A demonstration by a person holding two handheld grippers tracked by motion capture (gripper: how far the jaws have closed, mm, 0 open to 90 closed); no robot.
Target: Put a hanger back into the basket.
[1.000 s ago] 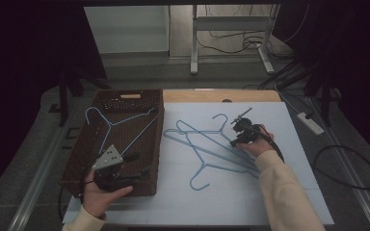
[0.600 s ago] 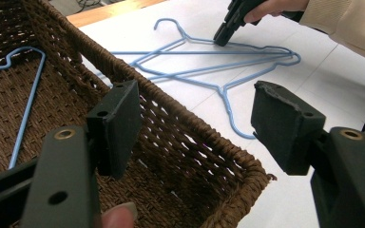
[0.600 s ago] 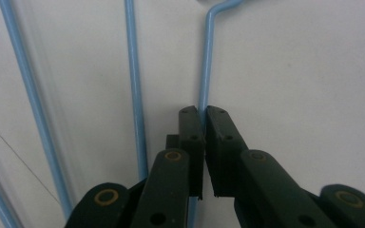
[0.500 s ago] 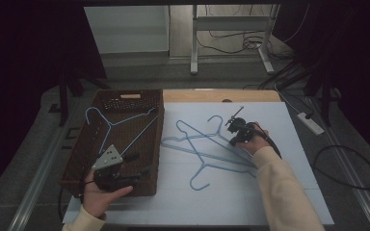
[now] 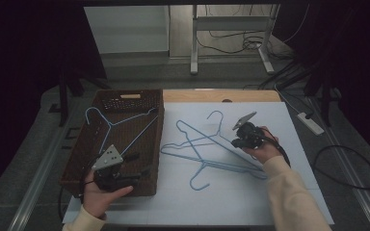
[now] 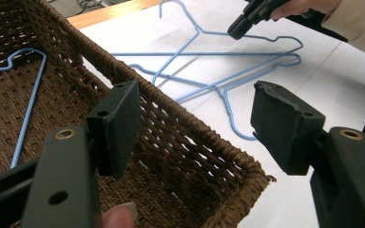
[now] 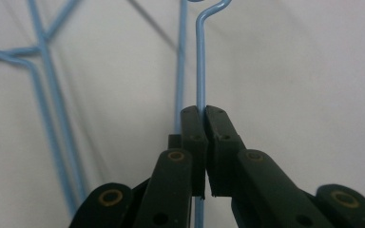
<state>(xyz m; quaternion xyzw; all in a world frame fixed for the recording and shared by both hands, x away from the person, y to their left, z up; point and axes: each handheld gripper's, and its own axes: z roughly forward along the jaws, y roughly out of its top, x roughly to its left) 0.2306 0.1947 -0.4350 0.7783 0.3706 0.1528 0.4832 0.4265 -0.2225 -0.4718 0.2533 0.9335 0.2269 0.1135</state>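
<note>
White table, unlabelled blue hanger, wicker basket

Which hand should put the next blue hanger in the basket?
Right. The right gripper is already shut on a blue hanger on the table; the left gripper hangs open over the basket.

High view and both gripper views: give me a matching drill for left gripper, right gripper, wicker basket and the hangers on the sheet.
1 left gripper
2 right gripper
3 wicker basket
4 loose hangers

A lying crossed on the white sheet
B jaws apart over the basket rim
C holds one blue hanger
D clamped on a blue wire

Pairs: 1-B, 2-D, 3-C, 4-A
</note>
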